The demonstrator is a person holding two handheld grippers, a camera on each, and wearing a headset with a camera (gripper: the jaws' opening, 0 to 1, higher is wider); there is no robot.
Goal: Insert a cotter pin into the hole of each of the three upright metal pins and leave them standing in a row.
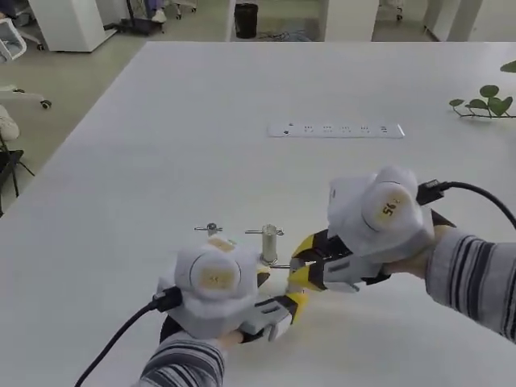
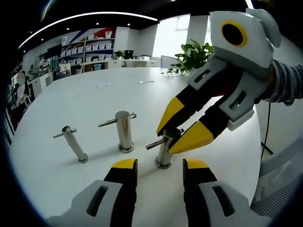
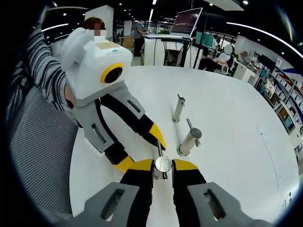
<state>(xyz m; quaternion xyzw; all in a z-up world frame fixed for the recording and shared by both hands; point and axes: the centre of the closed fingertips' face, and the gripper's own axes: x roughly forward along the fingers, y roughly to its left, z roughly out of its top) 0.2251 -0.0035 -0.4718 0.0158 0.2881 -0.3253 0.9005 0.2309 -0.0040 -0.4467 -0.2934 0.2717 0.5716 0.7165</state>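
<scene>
**Desk:** Claws first. What have you got?

**Op:** Right gripper: jaws drawn in to a narrow gap, with the head of the near metal pin seated between my yellow pads. I log that as a grip on the pin head. A cotter pin sits through that pin's hole, with its shaft poking out on the side away from this claw. Whether the pads also catch its looped end, I cannot make out from the right gripper view.

**Desk:** And the left?

**Op:** Left gripper: jaws parted, low at the table, one tip either side of the near metal pin's base. There's a gap on both sides and nothing is held.

**Desk:** How do the two claws lie?

**Op:** Almost nose to nose over the near metal pin. The right comes in high at the head, the left low at the foot.

**Desk:** Rest of the row?

**Op:** The middle metal pin stands just beyond the near one, with a second cotter pin through its top. The far metal pin stands beyond that, with a third cotter pin across its top. All three stand on their bases in one line on the white table.

**Desk:** Surroundings?

**Op:** In the head view, a white power strip lies well beyond the row, toward the middle of the table. A leafy plant is at the far right edge. A striped sleeve shows behind the right gripper.
</scene>
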